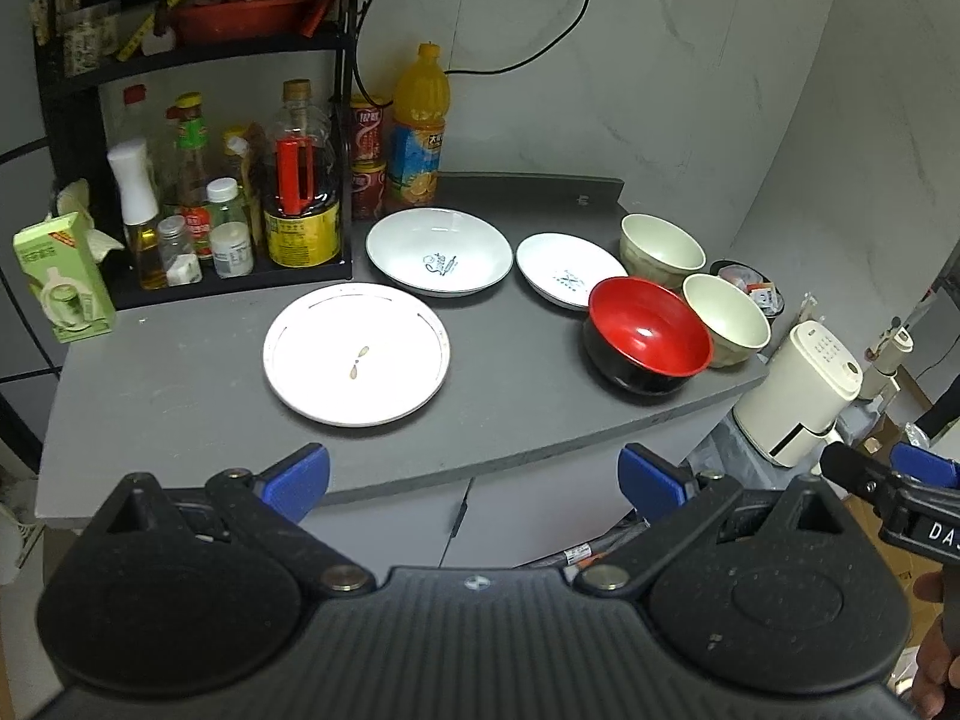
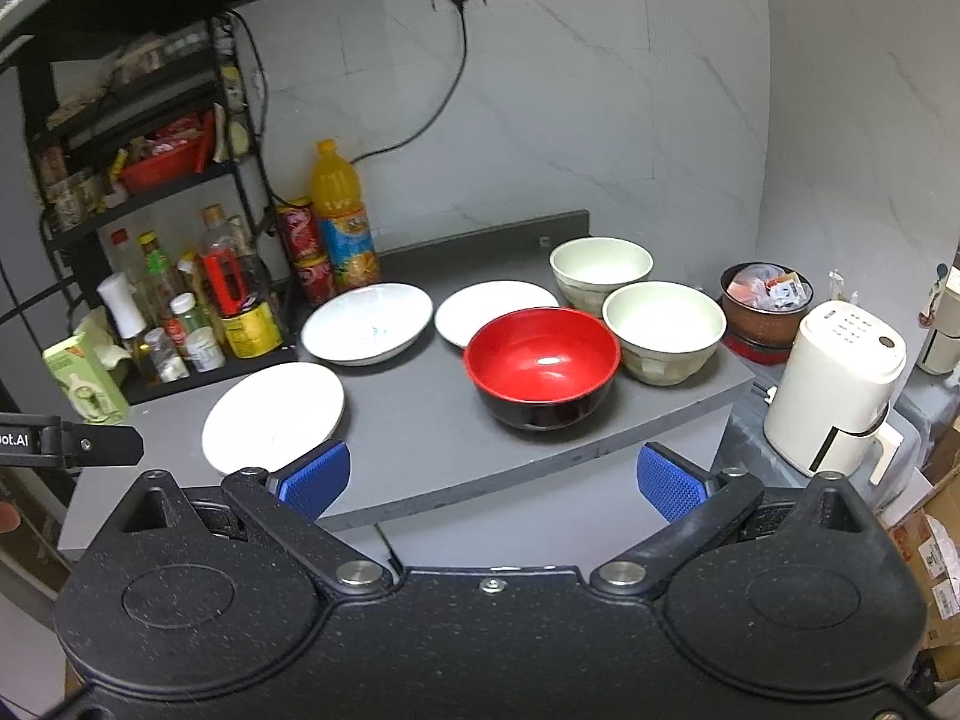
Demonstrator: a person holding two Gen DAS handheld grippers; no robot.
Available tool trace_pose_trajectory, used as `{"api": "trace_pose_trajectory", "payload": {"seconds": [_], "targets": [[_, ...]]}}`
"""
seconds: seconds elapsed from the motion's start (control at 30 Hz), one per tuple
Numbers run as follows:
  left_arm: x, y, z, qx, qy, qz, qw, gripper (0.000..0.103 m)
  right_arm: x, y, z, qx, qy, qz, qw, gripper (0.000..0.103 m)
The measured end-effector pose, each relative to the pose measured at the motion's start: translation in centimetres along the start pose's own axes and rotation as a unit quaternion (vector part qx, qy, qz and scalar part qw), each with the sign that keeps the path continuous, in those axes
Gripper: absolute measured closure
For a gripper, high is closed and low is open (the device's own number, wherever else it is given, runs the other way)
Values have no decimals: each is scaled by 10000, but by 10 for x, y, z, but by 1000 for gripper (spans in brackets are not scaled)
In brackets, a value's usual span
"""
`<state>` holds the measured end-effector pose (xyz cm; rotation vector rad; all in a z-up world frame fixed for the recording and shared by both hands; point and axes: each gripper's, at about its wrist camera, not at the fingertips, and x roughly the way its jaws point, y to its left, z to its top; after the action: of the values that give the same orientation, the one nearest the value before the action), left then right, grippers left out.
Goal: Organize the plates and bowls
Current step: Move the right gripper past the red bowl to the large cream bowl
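Six pieces of crockery sit spread across the grey countertop [image 1: 180,396], every one of them empty. Nearest the front edge is the flat white plate [image 1: 356,354], a small brown motif at its centre. Behind it sits the deep white plate [image 1: 439,252] with a blue print inside, and just to its right the small white plate [image 1: 570,270]. Over on the right, the red-and-black bowl [image 2: 542,366] stands upright, overlapping the small plate's rim in view, though contact can't be judged. Two cream bowls flank it: the near cream bowl [image 2: 663,330] just beside it, the far cream bowl [image 2: 600,273] behind. Off the counter's right end, a dark round tub [image 2: 765,309] holds small packets. The black rack [image 1: 198,60] on the left is packed with bottles and jars, a red basket on its upper shelf. Left gripper [image 1: 474,483] hangs short of the counter edge, blue pads wide apart, gripping nothing. Right gripper [image 2: 492,477] matches it: spread wide, touching nothing.
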<state>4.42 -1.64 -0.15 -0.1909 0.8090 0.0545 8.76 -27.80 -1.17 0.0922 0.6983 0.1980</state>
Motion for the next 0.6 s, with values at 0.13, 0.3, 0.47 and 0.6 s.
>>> {"api": "trace_pose_trajectory", "payload": {"seconds": [0.13,0.3,0.47,0.6], "targets": [[20,-5,15,-13,18,-25,10000,1,19,-5,9,1,47,62,10000,0],[50,-10,33,-93,126,-33,9999,2,44,-11,22,-3,92,68,9999,0],[77,-15,51,-96,244,-50,9996,2,72,-15,36,17,242,48,9997,0],[100,-20,67,19,394,-56,9992,2,93,-18,45,75,369,68,9993,0]]}}
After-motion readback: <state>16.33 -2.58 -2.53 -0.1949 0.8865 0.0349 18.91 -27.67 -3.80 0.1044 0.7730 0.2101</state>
